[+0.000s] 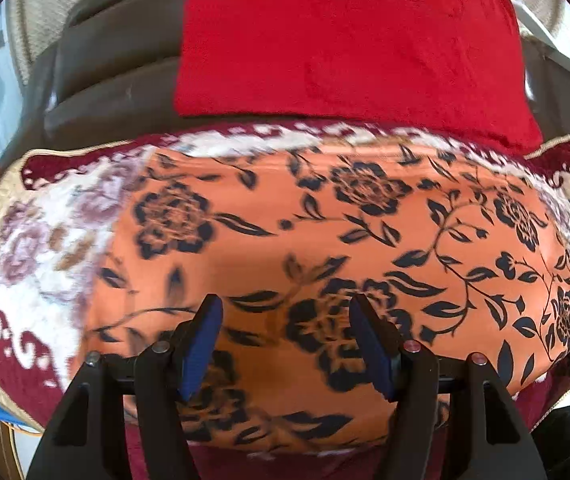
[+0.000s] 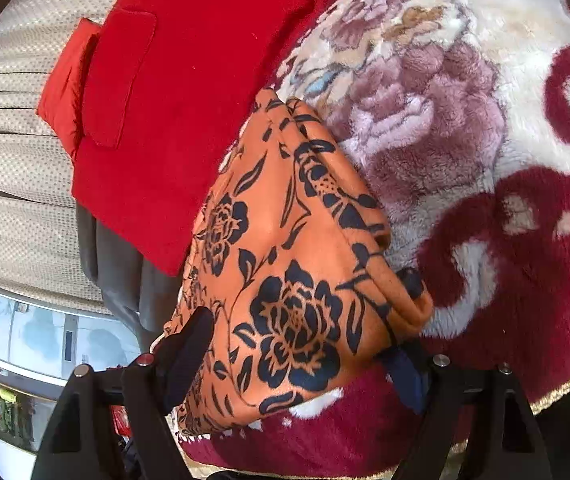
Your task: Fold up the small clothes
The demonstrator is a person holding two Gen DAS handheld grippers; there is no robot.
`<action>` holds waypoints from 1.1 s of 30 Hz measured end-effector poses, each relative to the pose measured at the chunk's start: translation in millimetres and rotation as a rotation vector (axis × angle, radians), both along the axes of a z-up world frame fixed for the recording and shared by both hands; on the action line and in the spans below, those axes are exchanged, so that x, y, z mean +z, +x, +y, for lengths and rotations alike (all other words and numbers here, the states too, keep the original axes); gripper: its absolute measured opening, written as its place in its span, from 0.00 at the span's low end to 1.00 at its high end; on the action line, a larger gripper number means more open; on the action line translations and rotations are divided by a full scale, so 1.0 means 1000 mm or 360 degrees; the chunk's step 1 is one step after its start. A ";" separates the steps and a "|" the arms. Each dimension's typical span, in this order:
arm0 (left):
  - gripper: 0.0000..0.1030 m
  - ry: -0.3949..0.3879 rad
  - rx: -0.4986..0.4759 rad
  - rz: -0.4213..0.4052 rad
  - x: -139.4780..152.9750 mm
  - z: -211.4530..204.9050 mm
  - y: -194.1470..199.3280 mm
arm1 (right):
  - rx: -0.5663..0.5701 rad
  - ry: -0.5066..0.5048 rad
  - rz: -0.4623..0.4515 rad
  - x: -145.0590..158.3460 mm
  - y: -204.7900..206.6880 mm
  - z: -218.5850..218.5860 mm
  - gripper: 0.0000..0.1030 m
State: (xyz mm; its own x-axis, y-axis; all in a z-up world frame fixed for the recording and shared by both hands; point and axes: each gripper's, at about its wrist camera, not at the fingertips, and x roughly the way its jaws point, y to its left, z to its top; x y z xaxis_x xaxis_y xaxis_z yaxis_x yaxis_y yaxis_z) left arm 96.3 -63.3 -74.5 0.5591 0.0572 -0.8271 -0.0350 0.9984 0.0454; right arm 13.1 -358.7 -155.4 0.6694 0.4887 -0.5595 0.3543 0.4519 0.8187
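the left gripper (image 1: pixel 285 344) sits at the bottom centre of the left wrist view, jaws apart, blue pads bare, with nothing between them but the orange floral garment (image 1: pixel 325 240) lying below. the right gripper (image 2: pixel 305 340), low in the right wrist view, also has its jaws wide; a bunched end of the garment (image 2: pixel 285 280) fills the gap, but whether the pads press it cannot be told. the garment is spread across a plush floral blanket (image 1: pixel 37 248), cream and maroon. above it lies a red garment (image 1: pixel 345 40); only the right view shows its pocket flap. only that view shows a grey cloth (image 2: pixel 125 280) and a beige textured cover (image 2: pixel 13 160). no writing can be read anywhere.
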 end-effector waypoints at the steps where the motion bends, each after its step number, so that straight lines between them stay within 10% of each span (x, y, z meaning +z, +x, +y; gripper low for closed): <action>1: 0.65 -0.0006 -0.0008 0.0024 -0.004 -0.004 0.003 | 0.0009 -0.0003 0.0014 -0.004 0.002 0.001 0.82; 11: 0.65 0.0021 -0.0032 0.0068 -0.017 -0.019 0.012 | 0.0017 0.0187 -0.0050 -0.025 0.007 -0.008 0.87; 21: 0.65 -0.0004 -0.0037 0.0068 -0.018 -0.018 0.012 | 0.0092 0.0038 -0.0026 -0.014 0.012 0.001 0.85; 26: 0.65 -0.0037 -0.0040 0.0036 -0.009 -0.016 0.010 | 0.0097 -0.0108 0.0070 -0.005 0.014 0.012 0.43; 28: 0.65 -0.0037 -0.0047 0.0004 -0.004 -0.017 0.010 | 0.0075 -0.0096 0.0060 -0.001 0.014 0.010 0.40; 30: 0.65 -0.0029 -0.0056 0.0004 -0.006 -0.019 0.013 | 0.0046 -0.0125 0.0026 0.007 0.013 0.011 0.41; 33: 0.65 -0.0012 -0.0050 0.0077 -0.021 -0.020 0.019 | 0.0041 -0.0117 0.0046 0.003 0.018 0.014 0.69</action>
